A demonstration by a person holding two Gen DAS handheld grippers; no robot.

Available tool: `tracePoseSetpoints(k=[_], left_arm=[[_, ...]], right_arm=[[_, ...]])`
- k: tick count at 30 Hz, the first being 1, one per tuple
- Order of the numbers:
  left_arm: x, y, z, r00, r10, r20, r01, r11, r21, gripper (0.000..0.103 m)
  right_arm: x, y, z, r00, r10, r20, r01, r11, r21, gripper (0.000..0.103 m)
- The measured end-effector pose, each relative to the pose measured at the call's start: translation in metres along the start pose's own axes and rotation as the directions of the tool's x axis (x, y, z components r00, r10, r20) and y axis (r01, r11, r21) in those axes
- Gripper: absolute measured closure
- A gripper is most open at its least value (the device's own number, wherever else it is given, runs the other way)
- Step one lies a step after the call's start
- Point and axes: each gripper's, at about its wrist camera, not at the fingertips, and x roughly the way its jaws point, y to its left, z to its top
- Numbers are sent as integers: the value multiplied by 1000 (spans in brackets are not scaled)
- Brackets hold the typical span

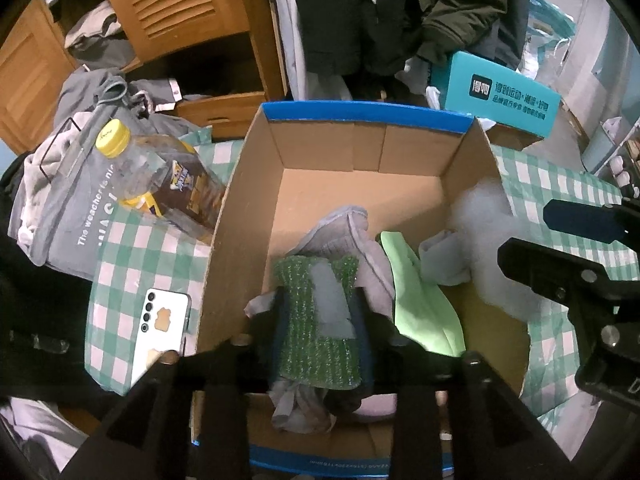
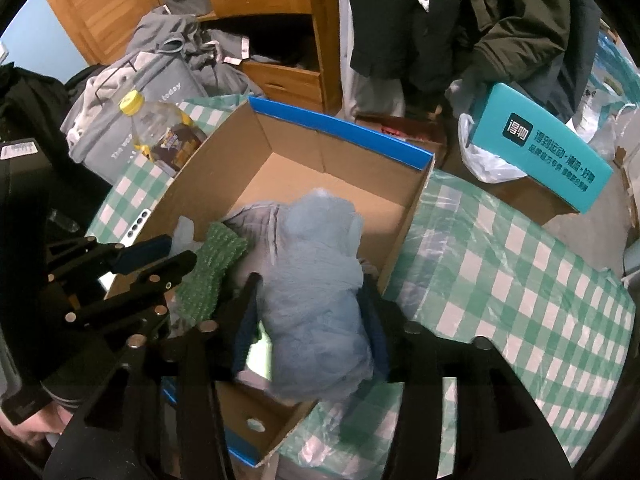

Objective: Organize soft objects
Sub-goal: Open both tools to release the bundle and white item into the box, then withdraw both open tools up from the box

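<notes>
A white phone (image 1: 162, 328) and a yellow-capped bottle (image 1: 168, 178) lie on the green checked cloth (image 2: 500, 280) left of an open cardboard box (image 1: 360, 148). Over the box, the left gripper (image 1: 320, 320) straddles a green scrubby cloth (image 1: 316, 344), jaws seemingly parted. The right gripper (image 2: 312, 312) brackets a fluffy blue bundle (image 2: 320, 280), jaws loosened.

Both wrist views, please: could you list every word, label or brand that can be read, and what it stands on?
"The weather is ni…", cut off by the bottle: grey fabric bag.
"today": same bag, right wrist view.
"得物", and a slogan beginning "得到运动": teal box; its smaller line is too blurred.
Bottle label: unreadable.
Blue edge print on the cardboard box: too small.
</notes>
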Motion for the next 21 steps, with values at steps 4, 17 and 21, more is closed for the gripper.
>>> tracePoseSetpoints(k=[4, 17, 21], left_arm=[[-8, -1, 0, 1000, 14, 24, -14, 1000, 16, 52], [-44, -7, 0, 996, -12, 92, 10, 1000, 21, 24], [-58, -14, 0, 992, -4, 126, -1, 999, 40, 21]], right_arm=[[-5, -3, 0, 1000, -11, 13, 11, 1000, 7, 44], [-40, -23, -10, 996, -64, 65, 61, 996, 58, 41], [-54, -29, -15, 993, -78, 88, 71, 994, 81, 41]])
